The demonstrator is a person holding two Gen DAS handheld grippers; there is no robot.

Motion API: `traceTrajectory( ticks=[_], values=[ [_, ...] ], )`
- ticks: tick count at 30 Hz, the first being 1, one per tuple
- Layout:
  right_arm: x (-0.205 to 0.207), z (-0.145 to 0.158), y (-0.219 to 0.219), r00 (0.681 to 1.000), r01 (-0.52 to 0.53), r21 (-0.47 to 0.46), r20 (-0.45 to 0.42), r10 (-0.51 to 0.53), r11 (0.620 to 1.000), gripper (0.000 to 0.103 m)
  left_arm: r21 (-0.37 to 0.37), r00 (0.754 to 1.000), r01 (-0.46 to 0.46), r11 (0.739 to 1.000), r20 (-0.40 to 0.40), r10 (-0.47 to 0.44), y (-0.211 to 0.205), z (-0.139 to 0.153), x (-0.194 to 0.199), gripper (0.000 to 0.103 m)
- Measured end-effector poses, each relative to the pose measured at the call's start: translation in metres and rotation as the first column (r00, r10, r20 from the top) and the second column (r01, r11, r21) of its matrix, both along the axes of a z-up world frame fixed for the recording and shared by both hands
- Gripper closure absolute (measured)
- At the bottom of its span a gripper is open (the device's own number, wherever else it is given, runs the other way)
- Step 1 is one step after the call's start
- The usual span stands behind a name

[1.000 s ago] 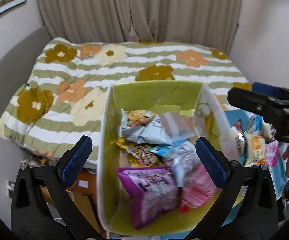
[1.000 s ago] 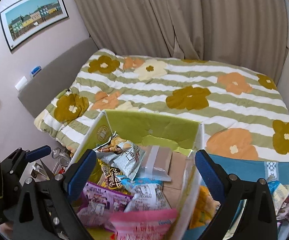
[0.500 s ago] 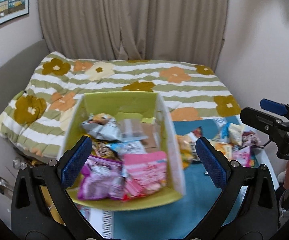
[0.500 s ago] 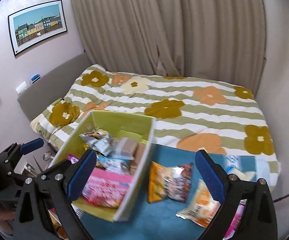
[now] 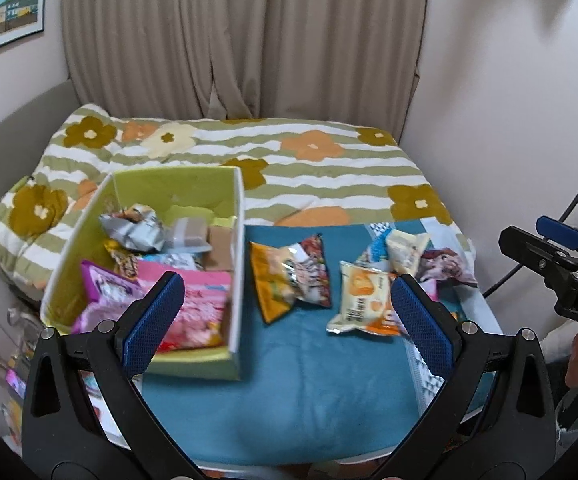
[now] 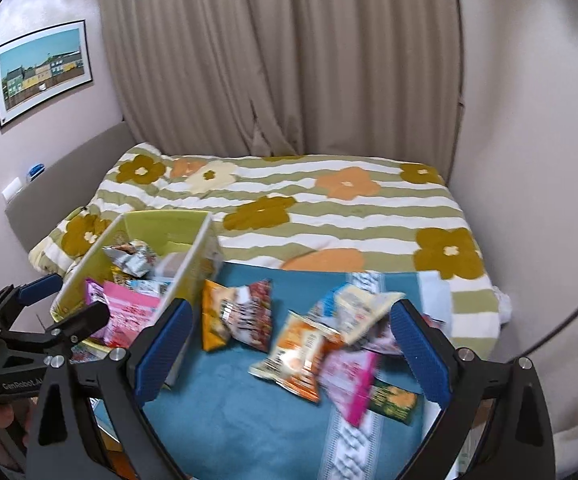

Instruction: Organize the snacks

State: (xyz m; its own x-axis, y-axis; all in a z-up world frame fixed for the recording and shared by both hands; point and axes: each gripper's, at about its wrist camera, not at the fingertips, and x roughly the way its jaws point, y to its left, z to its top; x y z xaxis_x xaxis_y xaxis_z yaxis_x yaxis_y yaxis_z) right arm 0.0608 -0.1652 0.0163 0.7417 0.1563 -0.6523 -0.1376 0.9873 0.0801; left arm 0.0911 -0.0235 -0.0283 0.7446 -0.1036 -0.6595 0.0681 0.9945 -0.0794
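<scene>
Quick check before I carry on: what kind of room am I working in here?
Most likely a bedroom. A bed with a flower-patterned striped quilt fills the room, beige curtains hang behind it, and a framed picture is on the wall. The snacks lie on a blue cloth at the bed's foot.

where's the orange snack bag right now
In both wrist views the orange bag lies on the blue towel, just right of the green box, with a red packet overlapping it.
</scene>
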Motion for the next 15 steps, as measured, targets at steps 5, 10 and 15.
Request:
traceTrajectory(
  ticks=[5,10,15],
  values=[
    [-0.015,-0.009,-0.031,1.0,0.022,0.027,-0.01,-0.022,0.999,0.005,0.023,1.0,0.021,1.0,-0.015,-0.021,-0.032,-0.008,-0.008,0.001],
    [-0.023,-0.025,-0.055,0.999,0.041,0.053,-0.036,-0.039,0.998,0.005,0.027,0.996,0.08,0.996,-0.048,-0.078,-0.058,-0.024,-0.001,0.001],
    [-0.017,-0.052,-0.075,0.995,0.07,0.089,-0.083,-0.062,0.994,0.005,0.001,0.982,0.146,0.989,-0.117,-0.145,-0.078,-0.054,0.031,0.001]
  ],
)
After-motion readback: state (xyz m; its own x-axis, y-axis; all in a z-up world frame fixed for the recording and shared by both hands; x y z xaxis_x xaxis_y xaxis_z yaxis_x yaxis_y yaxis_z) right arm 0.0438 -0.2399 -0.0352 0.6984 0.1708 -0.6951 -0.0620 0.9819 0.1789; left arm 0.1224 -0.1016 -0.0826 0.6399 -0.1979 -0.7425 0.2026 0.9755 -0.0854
